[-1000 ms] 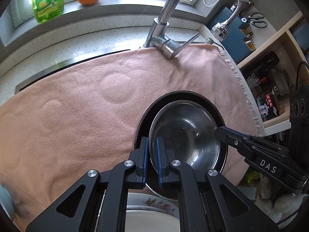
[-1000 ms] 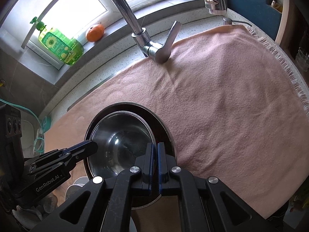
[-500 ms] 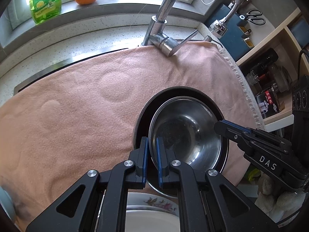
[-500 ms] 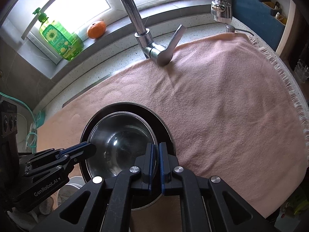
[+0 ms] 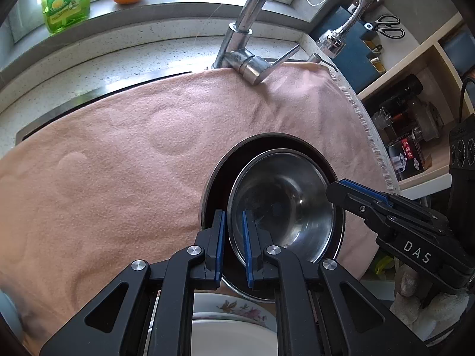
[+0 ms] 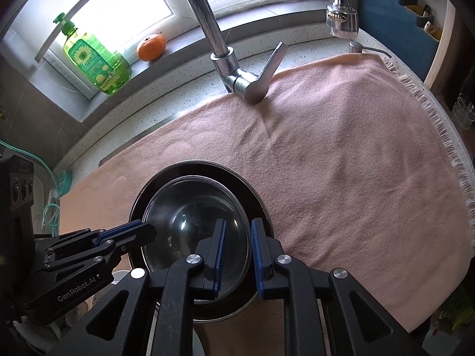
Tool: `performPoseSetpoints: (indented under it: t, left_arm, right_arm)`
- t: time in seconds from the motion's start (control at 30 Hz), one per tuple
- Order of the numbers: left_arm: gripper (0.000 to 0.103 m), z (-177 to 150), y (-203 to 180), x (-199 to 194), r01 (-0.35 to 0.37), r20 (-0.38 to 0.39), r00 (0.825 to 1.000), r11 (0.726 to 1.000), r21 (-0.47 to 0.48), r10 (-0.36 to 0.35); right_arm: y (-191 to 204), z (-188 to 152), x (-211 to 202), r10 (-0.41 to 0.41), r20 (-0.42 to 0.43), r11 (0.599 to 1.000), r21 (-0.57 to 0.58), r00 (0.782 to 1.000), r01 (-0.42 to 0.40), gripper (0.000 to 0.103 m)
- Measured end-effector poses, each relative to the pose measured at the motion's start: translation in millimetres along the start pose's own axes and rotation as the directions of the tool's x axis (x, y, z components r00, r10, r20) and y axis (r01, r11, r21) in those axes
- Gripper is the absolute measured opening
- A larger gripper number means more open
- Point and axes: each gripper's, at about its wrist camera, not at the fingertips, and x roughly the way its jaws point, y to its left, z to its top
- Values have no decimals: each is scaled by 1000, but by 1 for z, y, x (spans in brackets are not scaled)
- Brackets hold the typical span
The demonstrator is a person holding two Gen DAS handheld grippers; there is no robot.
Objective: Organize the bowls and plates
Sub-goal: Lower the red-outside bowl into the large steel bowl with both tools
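Two black claws with blue pads work the same round stainless steel bowl (image 5: pixel 282 204) from opposite sides. Left claw (image 5: pixel 234 237): jaws straddle the bowl's near-left rim, one pad outside, one inside, with a narrow gap showing beside the metal; whether the pads press the rim I cannot tell. Right claw (image 6: pixel 237 249): jaws are opening, the bowl's near-right rim between them, and visible gaps separate both pads from the rim. In the left wrist view the right claw (image 5: pixel 353 190) reaches in from the right over the bowl's edge; in the right wrist view the left claw (image 6: pixel 139 231) comes in from the left.

The steel bowl sits nested inside a larger dark round bowl (image 5: pixel 216 178), only its rim showing around it. Both rest on a pink towel (image 5: pixel 118 163) spread over the surface, near its front edge.

Below the left claw, a white plate with a floral rim (image 5: pixel 237 308) lies partly hidden.

Far side: chrome faucet (image 6: pixel 234 74) at the towel's far edge. On the window ledge, a green dish soap bottle (image 6: pixel 95 62) stands left of an orange fruit (image 6: pixel 151 47).
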Motion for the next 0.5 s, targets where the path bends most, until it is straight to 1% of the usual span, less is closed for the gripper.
performPoseSetpoints:
  t: [0.1,0.5]
  left_arm:
    - [10,1,0,-4,9,6,1000,1000,-5,-9]
    - [10,-6,13,-38,68,68,996,996,-56,-64]
  right_arm:
    - [2,2,-7,-2,21,1000,-13,1000,2,15]
    - [12,7,-35,53,70,999,-4,996,-53,16]
